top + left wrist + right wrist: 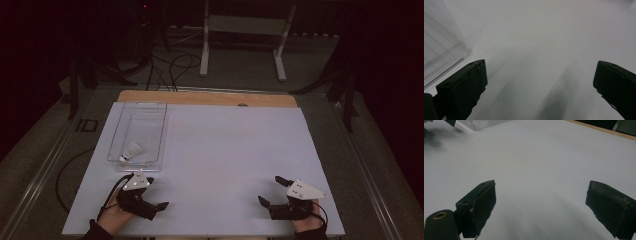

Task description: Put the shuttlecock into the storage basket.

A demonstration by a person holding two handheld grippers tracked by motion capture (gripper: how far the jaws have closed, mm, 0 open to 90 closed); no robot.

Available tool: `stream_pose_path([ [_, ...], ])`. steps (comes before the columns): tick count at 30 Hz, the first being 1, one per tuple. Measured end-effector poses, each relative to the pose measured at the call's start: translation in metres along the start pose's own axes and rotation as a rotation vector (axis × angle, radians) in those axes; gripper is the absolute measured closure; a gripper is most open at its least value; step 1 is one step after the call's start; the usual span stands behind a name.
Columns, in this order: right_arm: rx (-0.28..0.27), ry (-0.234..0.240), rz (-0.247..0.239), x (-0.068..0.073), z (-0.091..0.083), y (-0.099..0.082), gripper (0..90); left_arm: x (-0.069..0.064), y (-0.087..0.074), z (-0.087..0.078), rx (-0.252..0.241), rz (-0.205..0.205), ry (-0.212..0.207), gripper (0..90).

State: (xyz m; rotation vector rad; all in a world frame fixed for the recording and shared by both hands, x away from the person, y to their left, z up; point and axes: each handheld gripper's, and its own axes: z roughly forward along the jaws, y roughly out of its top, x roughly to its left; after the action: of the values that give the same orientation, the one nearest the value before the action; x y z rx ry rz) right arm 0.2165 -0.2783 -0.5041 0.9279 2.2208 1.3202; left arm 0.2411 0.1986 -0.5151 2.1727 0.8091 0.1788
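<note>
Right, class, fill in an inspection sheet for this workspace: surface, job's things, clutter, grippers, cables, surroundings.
Surface: white board on a wooden table, bare across the middle.
Job's things: shuttlecock lying inside the clear tray at the board's left, cork end toward the near wall.
Clutter: nothing seen.
Grippers: left gripper just in front of the tray, jaws apart, holding nothing; right gripper at the near right, jaws apart, holding nothing.
Cables: a gripper cable loops off the board's left edge; floor cables beyond the table.
Surroundings: dark room, white stand behind.

High view overhead, facing forward-down; claw views low, close; all share white table [225,150].
</note>
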Motion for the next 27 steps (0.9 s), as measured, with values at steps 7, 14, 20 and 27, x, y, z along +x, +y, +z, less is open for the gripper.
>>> stream_pose_path([
  [7,0.0,0.003,-0.007,0.0004,0.0004,0.0002,9.3,0.0029,-0.0035,0.0026,-0.032,-0.053,0.06,0.1],
  [14,0.006,0.003,-0.001,0.0009,0.0009,-0.0001,9.3,0.0031,-0.0058,0.0046,-0.048,-0.063,0.078,0.1],
  [20,0.014,-0.001,-0.001,0.0002,0.0012,-0.0002,9.3,0.0042,-0.0071,0.0052,-0.067,-0.068,0.084,0.1],
  [27,0.015,0.003,0.004,0.0001,0.0011,-0.0005,9.3,0.0033,-0.0078,0.0064,-0.05,-0.051,0.103,0.1],
])
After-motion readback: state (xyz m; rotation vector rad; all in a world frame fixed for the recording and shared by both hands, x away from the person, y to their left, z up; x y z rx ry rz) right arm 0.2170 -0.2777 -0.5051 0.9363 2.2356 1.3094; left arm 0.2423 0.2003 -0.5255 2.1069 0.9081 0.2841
